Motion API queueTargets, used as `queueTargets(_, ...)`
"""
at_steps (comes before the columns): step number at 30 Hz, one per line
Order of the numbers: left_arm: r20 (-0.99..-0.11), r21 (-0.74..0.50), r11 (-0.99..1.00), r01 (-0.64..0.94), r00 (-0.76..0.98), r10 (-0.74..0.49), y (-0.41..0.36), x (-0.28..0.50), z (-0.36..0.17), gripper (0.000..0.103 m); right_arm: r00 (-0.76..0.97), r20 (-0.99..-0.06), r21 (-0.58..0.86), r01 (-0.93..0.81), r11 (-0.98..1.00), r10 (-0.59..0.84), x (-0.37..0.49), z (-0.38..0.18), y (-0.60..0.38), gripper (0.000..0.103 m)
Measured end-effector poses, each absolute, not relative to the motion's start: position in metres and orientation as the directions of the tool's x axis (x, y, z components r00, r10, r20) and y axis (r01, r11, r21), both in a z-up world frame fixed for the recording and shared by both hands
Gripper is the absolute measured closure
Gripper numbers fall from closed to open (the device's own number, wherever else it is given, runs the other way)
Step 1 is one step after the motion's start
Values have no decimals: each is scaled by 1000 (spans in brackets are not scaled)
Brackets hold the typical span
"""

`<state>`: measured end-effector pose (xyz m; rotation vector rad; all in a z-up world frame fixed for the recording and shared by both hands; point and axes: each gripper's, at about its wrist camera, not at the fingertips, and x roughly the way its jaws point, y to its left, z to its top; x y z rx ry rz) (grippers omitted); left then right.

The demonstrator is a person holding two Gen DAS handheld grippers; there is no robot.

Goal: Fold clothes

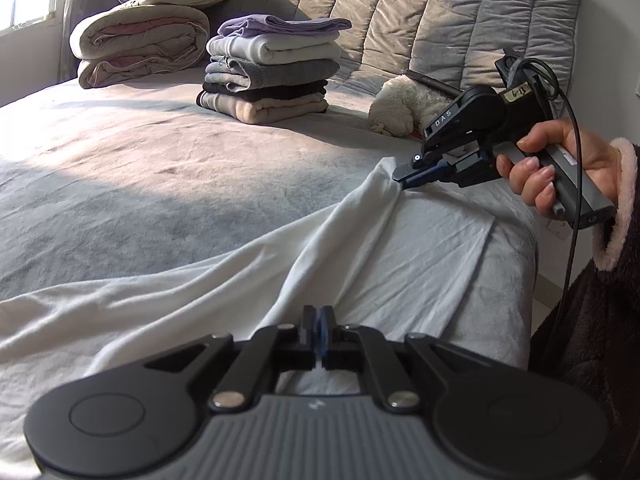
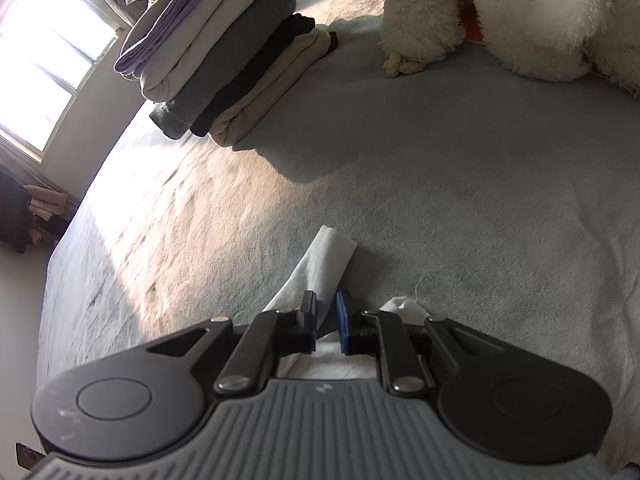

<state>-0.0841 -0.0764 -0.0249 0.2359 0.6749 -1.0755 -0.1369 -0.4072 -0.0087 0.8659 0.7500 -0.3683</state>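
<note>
A: What is shown on the bed (image 1: 160, 168)?

B: A white cloth (image 1: 248, 280) is spread across the near part of the bed. The left tool (image 1: 319, 322) is closed tight on a fold of it.

A: And the right tool (image 1: 404, 174)?

B: Its jaws are seen slightly apart, with a corner of the cloth between them. A stack (image 1: 268, 70) of folded clothes is seen farther back, well apart.

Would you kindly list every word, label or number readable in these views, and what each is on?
"DAS": white letters on the black body of the right gripper.
"6-13", roughly: handwritten sticker further back on that gripper; last digit unclear.
Small pale logo on the left gripper: not readable.
</note>
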Motion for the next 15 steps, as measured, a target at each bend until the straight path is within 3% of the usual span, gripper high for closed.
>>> queueTargets(2, -612, -138, 473, 870, 300, -732, -77, -84, -25, 97, 695, -719, 553, 569, 608, 4, -136, -9, -406, 82)
queueTargets(4, -612, -141, 471, 871, 298, -733, -79, -84, -24, 93, 707, -707, 570, 558, 604, 15, -136, -7, -406, 71)
queueTargets(7, -612, -137, 464, 875, 293, -735, -84, -85, -22, 87, 710, -704, 562, 550, 618, 9, -135, -6, -404, 71)
queueTargets(11, -614, -118, 455, 882, 296, -732, -93, -88, -21, 86, 713, -701, 556, 538, 634, 10, -134, -6, -402, 71)
queueTargets(15, -616, -110, 458, 882, 301, -728, -104, -86, -20, 86, 722, -691, 562, 523, 641, 16, -135, -5, -401, 87)
